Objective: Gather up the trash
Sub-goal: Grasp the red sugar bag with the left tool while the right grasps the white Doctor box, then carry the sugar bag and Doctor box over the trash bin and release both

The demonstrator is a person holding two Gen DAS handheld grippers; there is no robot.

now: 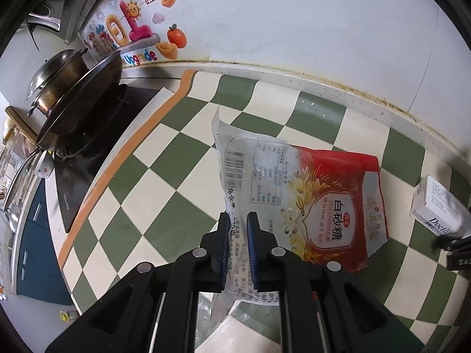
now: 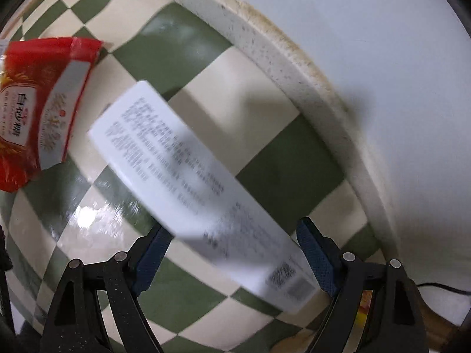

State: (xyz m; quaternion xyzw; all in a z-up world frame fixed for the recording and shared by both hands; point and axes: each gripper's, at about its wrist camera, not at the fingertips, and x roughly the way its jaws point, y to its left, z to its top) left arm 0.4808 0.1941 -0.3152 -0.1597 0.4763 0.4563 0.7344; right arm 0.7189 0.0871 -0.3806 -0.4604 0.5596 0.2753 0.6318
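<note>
A red and clear sugar bag [image 1: 309, 194] hangs lifted over the green-and-cream checkered mat [image 1: 164, 176]. My left gripper [image 1: 238, 217] is shut on the bag's clear printed edge, pinched between the blue pads. The bag's red end [image 2: 44, 88] also shows at the left of the right wrist view. A long white printed box [image 2: 182, 170] lies slantwise on the mat, blurred. My right gripper [image 2: 232, 226] stands open above it, the box running between its spread fingers with no pad pressing on it. The same box [image 1: 438, 206] sits at the right edge of the left wrist view.
A lidded wok [image 1: 73, 94] rests on a black stove [image 1: 88, 176] to the left of the mat. The stained counter rim [image 2: 282, 58] and white wall [image 2: 382, 58] run close behind. Colourful stickers [image 1: 132, 35] cover the wall by the stove. Blue cabinets [image 1: 35, 235] are below left.
</note>
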